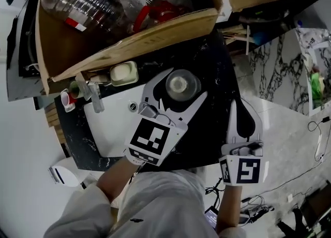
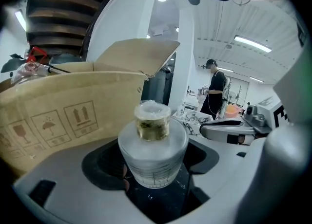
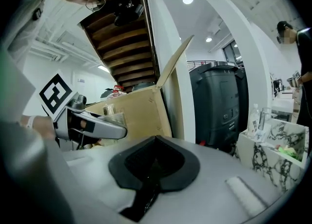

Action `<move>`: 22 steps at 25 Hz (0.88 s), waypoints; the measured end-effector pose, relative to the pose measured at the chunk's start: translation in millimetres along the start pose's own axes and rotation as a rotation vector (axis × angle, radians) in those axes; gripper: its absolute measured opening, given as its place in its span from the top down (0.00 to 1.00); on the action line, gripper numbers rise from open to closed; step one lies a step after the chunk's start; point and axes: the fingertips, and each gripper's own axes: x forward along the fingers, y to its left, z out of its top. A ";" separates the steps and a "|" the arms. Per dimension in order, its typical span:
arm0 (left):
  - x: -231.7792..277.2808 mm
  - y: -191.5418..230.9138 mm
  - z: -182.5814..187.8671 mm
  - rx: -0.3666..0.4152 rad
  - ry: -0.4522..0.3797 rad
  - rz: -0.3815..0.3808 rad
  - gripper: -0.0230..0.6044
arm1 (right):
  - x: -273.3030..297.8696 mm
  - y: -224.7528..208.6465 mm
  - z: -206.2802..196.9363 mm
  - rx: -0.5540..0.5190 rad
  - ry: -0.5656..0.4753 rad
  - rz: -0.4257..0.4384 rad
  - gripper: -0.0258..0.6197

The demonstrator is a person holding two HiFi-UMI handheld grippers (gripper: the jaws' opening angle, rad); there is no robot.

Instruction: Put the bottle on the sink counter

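Frosted bottle, frame centre, is clamped by the left gripper over the black counter; next, likely lowering and release. Right gripper closed, empty.

I seem to be in a lab hall fitted out as mock kitchen stations, not a home. Just below the cardboard box, a white sink sits in a black desk. Right of the box stand marble-patterned counters and a tall black bin, and cables trail over the floor. Above the box are bare stairs and strip lights. Beyond it a person stands at another counter.
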 end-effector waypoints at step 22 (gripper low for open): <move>123.1 46.3 -53.7 -0.013 0.059 -0.003 0.43 | 64.6 -39.5 -43.9 0.048 0.062 -0.072 0.94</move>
